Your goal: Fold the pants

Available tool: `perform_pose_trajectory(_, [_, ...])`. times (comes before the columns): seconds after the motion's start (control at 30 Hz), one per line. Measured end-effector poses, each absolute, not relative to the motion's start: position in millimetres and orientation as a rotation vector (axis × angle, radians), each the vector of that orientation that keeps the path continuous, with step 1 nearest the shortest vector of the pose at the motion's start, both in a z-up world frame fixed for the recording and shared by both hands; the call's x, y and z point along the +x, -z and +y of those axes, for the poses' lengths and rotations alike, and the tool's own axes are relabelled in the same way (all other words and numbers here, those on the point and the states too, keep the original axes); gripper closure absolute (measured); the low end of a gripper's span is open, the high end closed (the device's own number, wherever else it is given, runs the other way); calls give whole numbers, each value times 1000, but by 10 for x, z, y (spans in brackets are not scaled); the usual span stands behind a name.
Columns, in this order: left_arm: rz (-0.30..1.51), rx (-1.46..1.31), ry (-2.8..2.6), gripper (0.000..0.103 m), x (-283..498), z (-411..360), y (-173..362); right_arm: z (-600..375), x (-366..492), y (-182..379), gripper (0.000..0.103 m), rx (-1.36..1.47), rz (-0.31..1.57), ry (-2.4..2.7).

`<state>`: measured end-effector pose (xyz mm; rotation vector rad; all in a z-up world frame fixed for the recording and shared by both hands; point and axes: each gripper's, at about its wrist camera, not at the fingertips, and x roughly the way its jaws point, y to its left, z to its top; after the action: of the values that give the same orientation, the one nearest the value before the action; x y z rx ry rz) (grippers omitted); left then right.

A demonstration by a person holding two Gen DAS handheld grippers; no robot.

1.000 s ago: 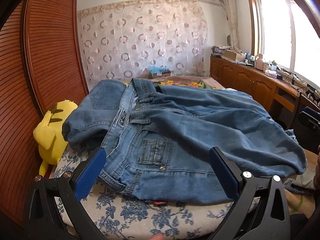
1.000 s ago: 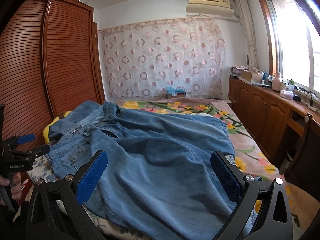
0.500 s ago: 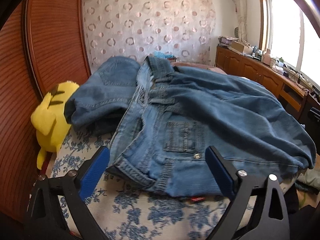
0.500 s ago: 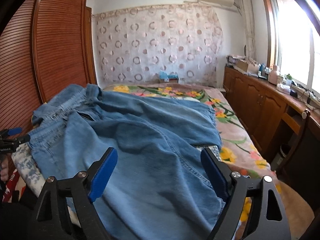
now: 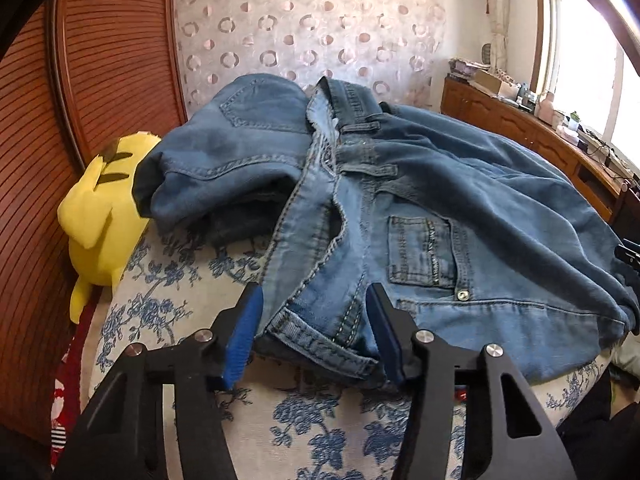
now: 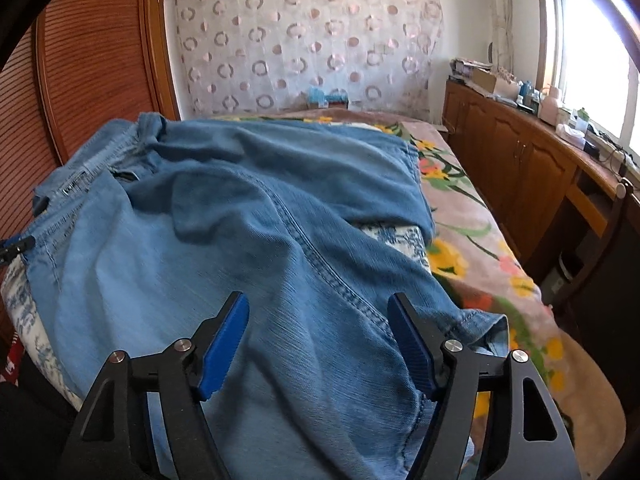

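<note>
Blue jeans (image 5: pixel 440 184) lie spread across the bed, waistband to the left, legs running right (image 6: pixel 240 220). My left gripper (image 5: pixel 314 320) is low at the near waistband corner. Its jaws are closing, the denim corner lies between the blue pads, and a gap still shows at the left pad (image 5: pixel 244 332). My right gripper (image 6: pixel 318 328) hovers over the near leg close to its hem. Its jaws are closing too, with the leg fabric and its seam between them but not pinched.
A second folded pair of jeans (image 5: pixel 240 152) and a yellow plush toy (image 5: pixel 100 208) sit at the back left by the wooden wardrobe (image 5: pixel 100 60). The bed cover (image 5: pixel 180 320) is blue-flowered. A floral blanket (image 6: pixel 472 240) and wooden cabinets (image 6: pixel 520 168) lie to the right.
Both grippers have come in closer to the jeans, the left one also lower. Both pairs of jaws have narrowed from wide open, the left far more.
</note>
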<state>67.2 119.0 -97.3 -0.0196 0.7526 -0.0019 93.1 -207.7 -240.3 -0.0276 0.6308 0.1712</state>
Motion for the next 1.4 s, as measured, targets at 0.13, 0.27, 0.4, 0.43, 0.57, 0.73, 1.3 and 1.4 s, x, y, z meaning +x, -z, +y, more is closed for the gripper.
perform_pose_trajectory(0.13, [768, -34, -7, 48, 685, 1237, 1003, -2120, 936, 2322, 33, -12, 635, -178])
perform_pose_trajectory(0.27, [769, -19, -1, 48, 695, 1245, 1017, -2176, 945, 2312, 62, 3, 656, -200])
perform_pose_trajectory(0.4, [757, -36, 14, 67, 665, 1307, 990, -2221, 947, 2219, 99, -14, 637, -213])
perform_pose_trajectory(0.43, [755, -34, 7, 75, 658, 1326, 979, -2235, 941, 2135, 99, -23, 615, -208])
perform_pose_trajectory(0.57, [748, -47, 19, 82, 609, 1402, 947, -2299, 967, 1723, 101, -39, 508, -177])
perform_pose_trajectory(0.73, [738, -39, 23, 86, 586, 1380, 933, -2218, 1038, 1305, 102, -99, 407, -143])
perform_pose_trajectory(1.3, [715, -31, 33, 53, 539, 1305, 840, -2584, 236, 1610, 48, -74, 587, -176])
perform_pose_trajectory(1.4, [741, -18, 33, 47, 558, 1294, 886, -2711, 25, 1680, 46, -91, 608, -173])
